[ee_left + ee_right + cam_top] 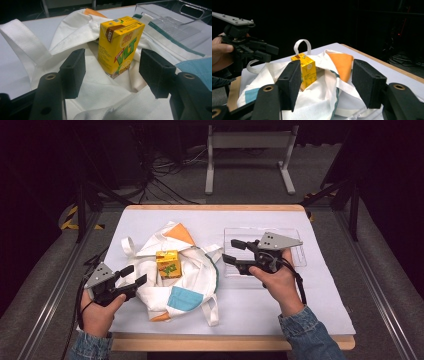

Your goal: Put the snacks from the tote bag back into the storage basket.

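Note:
A yellow drink carton [168, 264] [119, 46] [306, 70] stands upright on a white tote bag [175, 270] [100, 92] [317, 97] with orange and light blue patches, spread flat on the table. My left gripper [133, 276] [111, 72] is open at the bag's left edge, its jaws pointing at the carton with nothing between them. My right gripper [234, 251] [325, 82] is open just right of the bag, above a clear plastic tray [295, 257] [175, 22], also facing the carton. In the right gripper view the left gripper [265, 51] shows at far left.
The white table cover [260, 305] sits on a wooden tabletop [215, 208]. The bag's straps [212, 307] lie loose toward the front edge. A metal stand [250, 157] and cables are on the floor beyond the table.

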Demonstrator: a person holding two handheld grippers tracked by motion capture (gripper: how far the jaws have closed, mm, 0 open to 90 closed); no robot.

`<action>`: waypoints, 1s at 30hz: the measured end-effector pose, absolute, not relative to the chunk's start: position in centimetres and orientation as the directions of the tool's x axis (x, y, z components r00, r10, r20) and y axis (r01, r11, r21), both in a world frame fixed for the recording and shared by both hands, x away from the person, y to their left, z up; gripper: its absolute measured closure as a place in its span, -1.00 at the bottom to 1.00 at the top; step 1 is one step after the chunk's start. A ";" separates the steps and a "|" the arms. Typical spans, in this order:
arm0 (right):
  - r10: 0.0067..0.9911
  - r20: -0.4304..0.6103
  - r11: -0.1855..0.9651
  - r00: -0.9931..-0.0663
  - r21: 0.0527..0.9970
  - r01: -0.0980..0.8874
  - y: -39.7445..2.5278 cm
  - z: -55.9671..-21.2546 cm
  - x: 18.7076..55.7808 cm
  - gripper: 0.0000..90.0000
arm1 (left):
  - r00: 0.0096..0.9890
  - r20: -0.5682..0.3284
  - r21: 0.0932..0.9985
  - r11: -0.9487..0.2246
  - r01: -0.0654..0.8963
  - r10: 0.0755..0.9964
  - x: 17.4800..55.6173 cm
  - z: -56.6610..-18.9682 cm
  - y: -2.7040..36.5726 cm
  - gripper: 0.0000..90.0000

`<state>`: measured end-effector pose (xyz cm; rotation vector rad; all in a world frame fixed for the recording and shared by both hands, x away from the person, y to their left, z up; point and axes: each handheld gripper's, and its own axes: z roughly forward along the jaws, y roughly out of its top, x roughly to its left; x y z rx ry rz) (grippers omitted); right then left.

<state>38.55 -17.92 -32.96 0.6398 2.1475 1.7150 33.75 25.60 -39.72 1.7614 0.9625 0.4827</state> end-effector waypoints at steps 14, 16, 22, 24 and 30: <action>0.445 0.004 0.287 -0.896 0.947 0.147 -12.6 -32.7 40.4 -0.19 | 0.609 -0.128 0.913 -0.147 0.381 0.783 33.5 -39.5 26.6 -0.15; 0.433 0.008 0.300 -0.901 0.941 0.153 -11.9 -32.8 40.9 -0.19 | 0.607 -0.132 0.911 -0.146 0.386 0.784 33.3 -39.5 26.8 -0.16; 0.394 0.039 0.328 -0.918 0.928 0.180 -9.9 -33.0 42.2 -0.25 | 0.612 -0.153 0.909 -0.131 0.395 0.776 32.8 -39.4 27.3 -0.16; 0.385 0.036 0.343 -0.922 0.922 0.179 -9.2 -33.3 42.5 -0.27 | 0.610 -0.154 0.910 -0.129 0.395 0.777 32.7 -39.4 27.4 -0.15; 0.356 0.036 0.373 -0.934 0.911 0.177 -7.1 -34.2 43.5 -0.30 | 0.609 -0.170 0.908 -0.116 0.402 0.775 32.7 -39.5 27.7 -0.15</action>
